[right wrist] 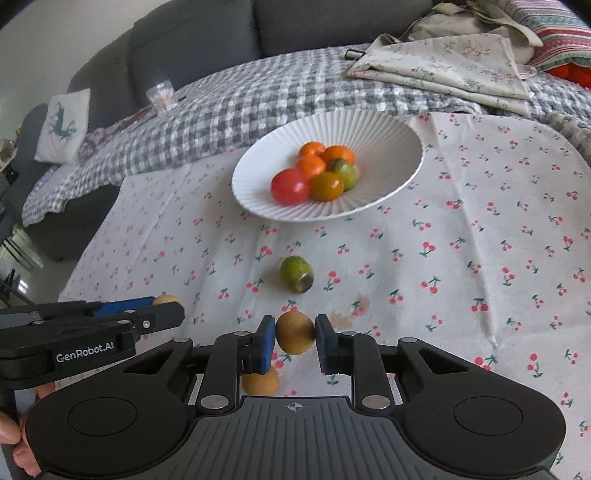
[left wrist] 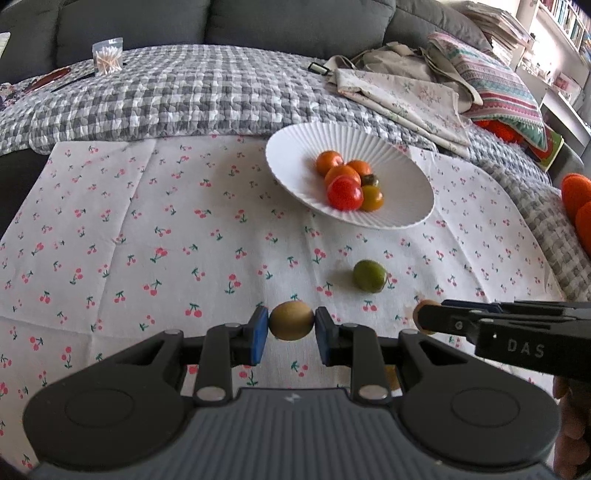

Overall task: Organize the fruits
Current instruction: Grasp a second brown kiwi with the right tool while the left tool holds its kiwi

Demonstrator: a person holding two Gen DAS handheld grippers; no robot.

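Observation:
My left gripper is shut on a yellow-brown fruit and holds it over the cherry-print cloth. My right gripper is shut on a similar yellow-brown fruit. Each gripper shows in the other's view, the right gripper at the right edge and the left gripper at the left edge. A green fruit lies loose on the cloth ahead. Another yellow-brown fruit lies under my right gripper. A white ribbed plate beyond holds several orange, red and green fruits.
A grey checked quilt covers the table behind the cloth. Folded floral fabric and a striped cushion lie at the back right. A clear box of cotton swabs stands at the back left. A grey sofa is behind.

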